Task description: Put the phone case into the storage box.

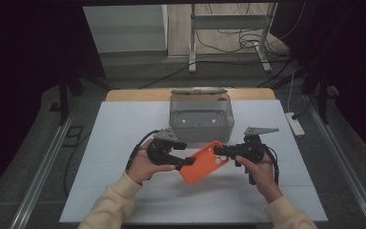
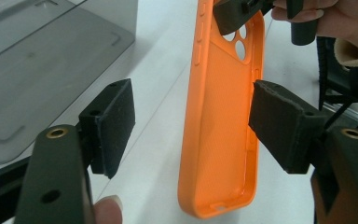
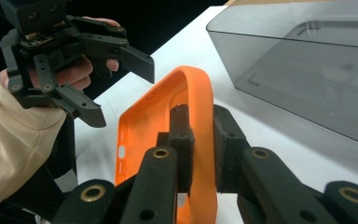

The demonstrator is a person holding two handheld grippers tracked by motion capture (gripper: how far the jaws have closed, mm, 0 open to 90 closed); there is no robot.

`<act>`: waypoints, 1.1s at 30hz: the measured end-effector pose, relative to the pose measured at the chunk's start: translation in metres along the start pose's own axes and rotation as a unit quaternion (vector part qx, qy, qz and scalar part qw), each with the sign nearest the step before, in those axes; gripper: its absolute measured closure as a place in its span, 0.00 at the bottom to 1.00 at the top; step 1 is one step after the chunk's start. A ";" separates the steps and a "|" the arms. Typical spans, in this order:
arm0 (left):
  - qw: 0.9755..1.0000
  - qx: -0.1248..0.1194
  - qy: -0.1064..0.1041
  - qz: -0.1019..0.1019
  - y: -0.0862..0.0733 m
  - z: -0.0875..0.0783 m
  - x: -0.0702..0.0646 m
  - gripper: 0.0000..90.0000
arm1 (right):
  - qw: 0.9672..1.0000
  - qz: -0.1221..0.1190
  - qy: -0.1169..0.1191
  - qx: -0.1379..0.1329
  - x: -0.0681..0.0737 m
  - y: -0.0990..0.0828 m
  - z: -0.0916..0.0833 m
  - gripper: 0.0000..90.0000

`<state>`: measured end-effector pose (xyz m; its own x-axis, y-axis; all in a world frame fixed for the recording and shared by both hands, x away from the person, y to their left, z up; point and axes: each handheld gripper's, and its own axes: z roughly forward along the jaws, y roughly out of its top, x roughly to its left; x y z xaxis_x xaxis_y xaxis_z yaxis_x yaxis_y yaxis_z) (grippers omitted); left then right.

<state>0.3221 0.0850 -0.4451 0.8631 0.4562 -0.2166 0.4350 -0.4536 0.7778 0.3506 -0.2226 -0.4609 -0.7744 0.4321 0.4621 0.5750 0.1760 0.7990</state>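
Two forearms in cream sleeves are seen at the bottom of the high view, each hand gripping a black gripper above a white table. Between the two grippers an orange phone case is held up off the table, tilted. Its camera-hole end is clamped on the rim by the right gripper, whose jaws are pressed tight on either side of the case wall. The left gripper is released: its pads stand apart on either side of the case's other end, the left pad well clear of it and the right pad at its edge. Just beyond both grippers a grey clear bin is seen.
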 end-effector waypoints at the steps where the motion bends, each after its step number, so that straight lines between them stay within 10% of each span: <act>1: 1.000 -0.003 0.000 -0.003 0.000 0.000 0.000 0.35 | 1.000 0.000 0.000 0.000 0.000 0.000 0.000 0.89; 33: 0.997 0.004 -0.066 -0.047 -0.003 0.022 0.010 0.57 | 0.999 -0.035 0.017 -0.010 0.006 -0.002 0.006 0.89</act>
<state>0.3350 0.0744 -0.4626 0.8441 0.3934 -0.3643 0.5174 -0.4198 0.7457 0.3459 -0.2148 -0.4621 -0.8213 0.3897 0.4167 0.5136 0.1871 0.8374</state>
